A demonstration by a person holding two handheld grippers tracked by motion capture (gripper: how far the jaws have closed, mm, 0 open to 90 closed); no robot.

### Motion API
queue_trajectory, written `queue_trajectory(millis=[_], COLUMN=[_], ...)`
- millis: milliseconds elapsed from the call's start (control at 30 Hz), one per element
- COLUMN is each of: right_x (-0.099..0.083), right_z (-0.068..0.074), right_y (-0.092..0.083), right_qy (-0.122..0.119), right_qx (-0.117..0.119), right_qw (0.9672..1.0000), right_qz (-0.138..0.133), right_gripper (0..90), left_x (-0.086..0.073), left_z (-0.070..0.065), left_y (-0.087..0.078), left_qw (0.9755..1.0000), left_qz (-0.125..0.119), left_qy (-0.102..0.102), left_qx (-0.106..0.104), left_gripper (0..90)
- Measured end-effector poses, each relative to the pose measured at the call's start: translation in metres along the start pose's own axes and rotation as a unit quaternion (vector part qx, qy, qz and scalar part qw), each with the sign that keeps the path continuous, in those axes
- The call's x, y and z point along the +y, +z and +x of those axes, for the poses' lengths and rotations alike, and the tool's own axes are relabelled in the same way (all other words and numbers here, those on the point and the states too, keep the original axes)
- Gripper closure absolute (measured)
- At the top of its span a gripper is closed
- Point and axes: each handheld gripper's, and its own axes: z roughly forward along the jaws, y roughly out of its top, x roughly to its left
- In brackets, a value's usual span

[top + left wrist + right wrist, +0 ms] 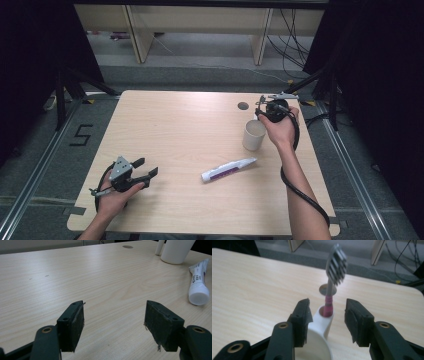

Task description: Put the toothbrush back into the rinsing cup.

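Note:
A white cup (254, 135) stands at the right of the wooden table (175, 130). Its side sleeve holds a toothbrush (336, 265) upright, pink neck down and bristle head up. My right gripper (327, 310) is just above the cup (317, 340), open, with the brush handle between its jaws and the pads clear of it. From the high view, the right gripper (265, 114) is held over the cup's far side. A white toothpaste tube (227, 170) with purple print lies mid-table. My left gripper (147, 166) rests open and empty near the front left, pointing toward the tube (198, 280).
A round cable hole (243, 106) sits in the tabletop behind the cup. Bare wood lies ahead of the left gripper (113, 312). Past the table's far edge are the floor, wooden furniture legs and loose cables. Black stands flank both sides.

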Motion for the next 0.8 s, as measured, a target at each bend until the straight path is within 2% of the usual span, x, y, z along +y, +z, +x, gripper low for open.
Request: queue_trajectory(millis=[33,67,100,167,200,233,267,433,500,533,667,700,733,767,800], right_x=[0.0,-0.001,-0.001,-0.002,-0.004,-0.004,-0.006,-0.014,-0.018,-0.02,-0.028,-0.03,-0.032,-0.034,-0.036], right_z=[-0.001,0.001,-0.002,-0.001,-0.001,-0.004,-0.002,0.0,0.002,0.001,0.003,0.004,0.006,0.007,0.008], right_y=[-0.001,-0.006,-0.008,-0.014,-0.016,-0.018,-0.022,-0.031,-0.034,-0.036,-0.042,-0.042,-0.044,-0.044,-0.044], right_qy=[-0.002,0.007,-0.014,-0.007,-0.01,-0.03,-0.02,-0.03,-0.021,-0.026,-0.018,-0.022,-0.013,-0.013,-0.034], right_qx=[0.003,0.005,0.01,0.018,0.025,0.027,0.036,0.049,0.054,0.054,0.058,0.059,0.068,0.071,0.079], right_qw=[1.0,0.9999,0.9997,0.9992,0.9989,0.9982,0.9973,0.9924,0.99,0.9896,0.9871,0.9872,0.9856,0.9848,0.9828], right_qz=[0.004,0.013,0.016,0.036,0.038,0.044,0.061,0.109,0.128,0.131,0.148,0.147,0.154,0.158,0.163], right_gripper=[54.9,54.7,53.9,53.4,52.9,52.8,52.5,50.1,50.0,50.1,50.1,49.9,49.5,49.5,49.2], left_x=[0.0,0.0,0.0,-0.001,-0.001,-0.001,0.0,0.0,0.0,0.0,0.0,-0.001,-0.001,0.0,0.0], left_z=[0.0,0.0,0.0,-0.001,-0.001,-0.001,0.0,0.0,0.0,0.0,0.0,-0.002,-0.002,-0.001,-0.001], left_y=[0.0,0.0,0.0,0.0,0.0,0.0,0.0,0.0,0.0,0.0,0.001,0.001,0.001,0.002,0.002], left_qw=[1.0,1.0,1.0,0.9999,0.9999,0.9999,1.0,1.0,1.0,1.0,1.0,0.9999,0.9999,1.0,1.0], left_qz=[0.0,0.0,0.0,-0.002,-0.002,-0.002,0.001,0.0,0.001,0.0,0.005,0.005,0.006,0.007,0.007], left_qy=[0.0,0.0,-0.002,-0.016,-0.014,-0.012,0.0,-0.001,0.0,0.0,0.0,-0.015,-0.015,-0.002,0.001], left_qx=[0.0,0.0,0.0,-0.001,-0.001,-0.001,0.0,0.0,0.0,0.0,0.001,-0.001,-0.001,0.0,-0.001], left_gripper=[31.8,31.8,31.8,31.8,31.8,31.8,31.8,31.8,31.8,31.8,31.8,31.8,31.8,31.8,31.8])
